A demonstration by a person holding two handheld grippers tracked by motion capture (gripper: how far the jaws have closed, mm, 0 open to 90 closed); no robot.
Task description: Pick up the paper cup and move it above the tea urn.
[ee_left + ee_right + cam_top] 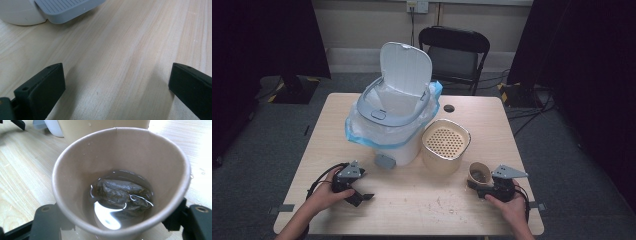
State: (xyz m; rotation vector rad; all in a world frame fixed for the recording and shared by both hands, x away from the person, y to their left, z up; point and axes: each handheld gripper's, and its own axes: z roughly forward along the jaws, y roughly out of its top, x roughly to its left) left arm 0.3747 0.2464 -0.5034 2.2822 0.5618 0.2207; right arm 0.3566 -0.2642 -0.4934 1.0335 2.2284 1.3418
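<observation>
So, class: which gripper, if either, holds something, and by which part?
The right gripper grips the paper cup around its side wall, below the rim. The left gripper is open and holds nothing.

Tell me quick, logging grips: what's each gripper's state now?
Left gripper: open, holding nothing.
Right gripper: closed around the paper cup.

Staged recording room rather than a home: a lone wooden tabletop (pixel 412 200) on grey carpet, black curtains (pixel 582 60) on both sides, a folding chair (pixel 454 52) by the bare wall, and floor cables (pixel 532 100) taped down.
</observation>
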